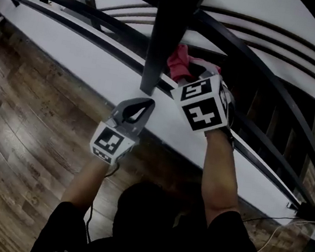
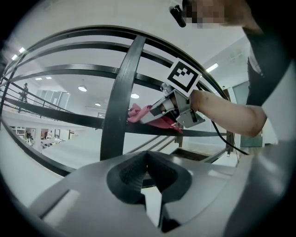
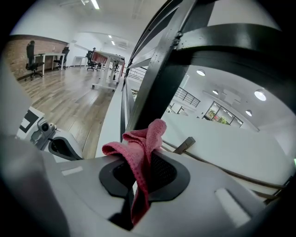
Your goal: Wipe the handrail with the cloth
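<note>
A black metal handrail [image 1: 261,68] runs in curved bars, with a broad dark post [image 1: 172,30] in front of me. My right gripper [image 1: 193,71] is shut on a red cloth [image 1: 179,63] and holds it against a bar just right of the post. In the right gripper view the cloth [image 3: 141,143] stands bunched up out of the jaws beside the post [image 3: 159,74]. My left gripper [image 1: 142,103] hangs lower left, below the post, shut on nothing. The left gripper view shows the right gripper [image 2: 173,109] pressing the cloth [image 2: 138,113] to the bar.
A white ledge [image 1: 85,60] runs under the railing, with wood floor [image 1: 14,129] on my side. Dark stairs [image 1: 278,112] drop beyond the rails. A cable [image 1: 285,220] trails at the right. Desks and chairs [image 3: 41,60] stand far off.
</note>
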### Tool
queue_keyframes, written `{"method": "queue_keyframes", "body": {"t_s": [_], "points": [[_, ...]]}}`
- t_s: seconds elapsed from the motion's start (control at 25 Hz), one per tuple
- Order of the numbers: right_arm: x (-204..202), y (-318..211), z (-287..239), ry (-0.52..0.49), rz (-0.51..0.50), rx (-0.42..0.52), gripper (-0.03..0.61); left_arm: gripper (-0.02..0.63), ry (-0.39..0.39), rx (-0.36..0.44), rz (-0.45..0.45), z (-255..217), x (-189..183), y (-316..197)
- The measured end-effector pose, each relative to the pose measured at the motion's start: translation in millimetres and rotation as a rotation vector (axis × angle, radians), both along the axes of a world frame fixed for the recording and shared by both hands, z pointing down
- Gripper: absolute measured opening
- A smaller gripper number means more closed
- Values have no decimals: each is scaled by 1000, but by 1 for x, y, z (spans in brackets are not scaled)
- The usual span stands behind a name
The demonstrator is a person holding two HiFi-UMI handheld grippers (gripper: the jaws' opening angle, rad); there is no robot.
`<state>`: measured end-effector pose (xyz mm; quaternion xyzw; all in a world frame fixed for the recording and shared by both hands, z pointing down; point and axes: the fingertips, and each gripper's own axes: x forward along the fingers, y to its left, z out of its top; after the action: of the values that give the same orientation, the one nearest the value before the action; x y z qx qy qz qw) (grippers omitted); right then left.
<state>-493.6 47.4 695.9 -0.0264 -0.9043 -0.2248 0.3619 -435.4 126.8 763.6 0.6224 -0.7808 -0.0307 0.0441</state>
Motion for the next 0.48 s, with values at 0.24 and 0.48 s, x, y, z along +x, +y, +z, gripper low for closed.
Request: {"method": "queue_keyframes", "body": {"t_s": [0.24,0.48], "points": [[-9,5,0,-22,-14,30,44,-2,7,-8,-17,2,3,6],[3,29,-4,-74,-109,-109,44,-2,23,-15,-35,5,5,13]]}}
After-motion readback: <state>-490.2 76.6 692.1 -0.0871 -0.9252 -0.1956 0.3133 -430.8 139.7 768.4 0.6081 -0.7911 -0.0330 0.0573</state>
